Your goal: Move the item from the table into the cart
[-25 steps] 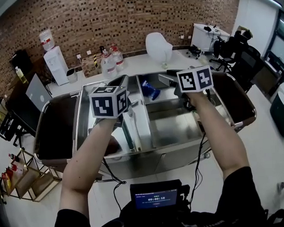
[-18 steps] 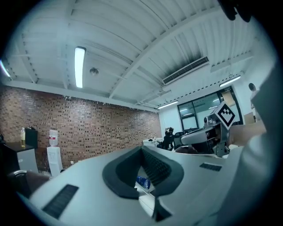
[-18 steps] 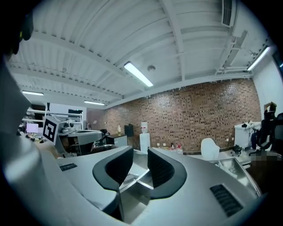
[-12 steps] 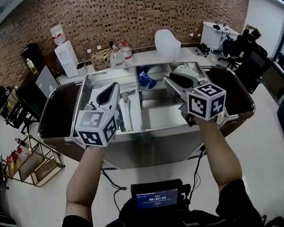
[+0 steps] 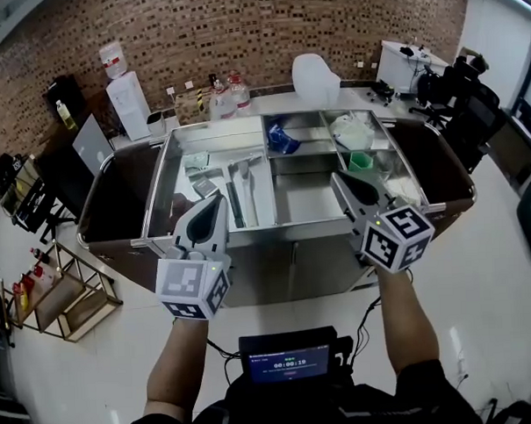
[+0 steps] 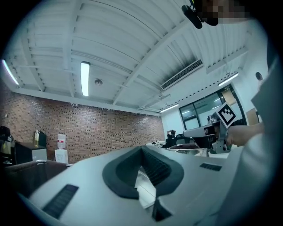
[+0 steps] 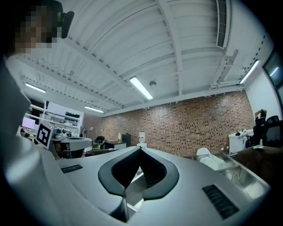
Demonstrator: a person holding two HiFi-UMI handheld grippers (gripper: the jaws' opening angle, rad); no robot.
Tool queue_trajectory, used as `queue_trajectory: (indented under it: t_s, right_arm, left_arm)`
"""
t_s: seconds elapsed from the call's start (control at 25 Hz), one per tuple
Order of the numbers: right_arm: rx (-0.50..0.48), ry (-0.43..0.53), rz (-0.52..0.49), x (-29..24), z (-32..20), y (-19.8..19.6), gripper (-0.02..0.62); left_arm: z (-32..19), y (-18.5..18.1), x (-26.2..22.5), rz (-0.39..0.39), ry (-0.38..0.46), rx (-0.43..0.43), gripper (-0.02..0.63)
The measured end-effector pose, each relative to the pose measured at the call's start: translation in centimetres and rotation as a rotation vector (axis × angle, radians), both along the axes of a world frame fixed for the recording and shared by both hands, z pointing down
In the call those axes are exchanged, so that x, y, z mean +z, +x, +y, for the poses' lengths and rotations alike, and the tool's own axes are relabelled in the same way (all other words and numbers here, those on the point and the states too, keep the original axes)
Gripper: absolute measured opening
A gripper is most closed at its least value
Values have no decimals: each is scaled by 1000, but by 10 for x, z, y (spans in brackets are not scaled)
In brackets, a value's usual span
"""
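Note:
The steel cart stands in front of me with its compartments open on top. Inside lie a blue item, a white bag, a green cup and some metal tools. My left gripper hovers at the cart's near left edge, shut and empty; in its own view the jaws meet at the tip. My right gripper is at the near right edge. Its jaws have just been closing and now stand shut with nothing between them.
Behind the cart a white table carries two bottles. A water dispenser stands by the brick wall. Brown side flaps flank the cart. A small screen sits at my chest, and a low rack stands on the floor at left.
Both grippers have drawn back from over the cart's compartments to its near edge, and I have stepped back. The right jaws went from open to shut.

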State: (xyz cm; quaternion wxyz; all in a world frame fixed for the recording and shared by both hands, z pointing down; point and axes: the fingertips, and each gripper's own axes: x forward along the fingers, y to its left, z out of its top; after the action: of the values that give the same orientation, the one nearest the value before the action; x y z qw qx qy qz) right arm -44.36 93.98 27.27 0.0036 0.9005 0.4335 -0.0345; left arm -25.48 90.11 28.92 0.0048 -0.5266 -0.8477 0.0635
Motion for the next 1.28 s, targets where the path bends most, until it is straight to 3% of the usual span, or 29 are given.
queue_trajectory:
  t_s: [0.24, 0.4, 0.56, 1.28]
  right_arm:
    - [7, 5, 63, 24, -41, 3, 0]
    - [6, 14, 64, 41, -67, 4, 0]
    - [29, 31, 57, 47, -82, 2, 0]
    - [46, 47, 57, 58, -86, -5, 0]
  left_arm:
    - [-41, 17, 16, -17, -11, -74, 5]
    - [-57, 12, 32, 13, 6, -33, 5]
    - [-62, 17, 35, -10, 27, -31, 5]
    - [-65, -2, 37, -1, -3, -51, 5]
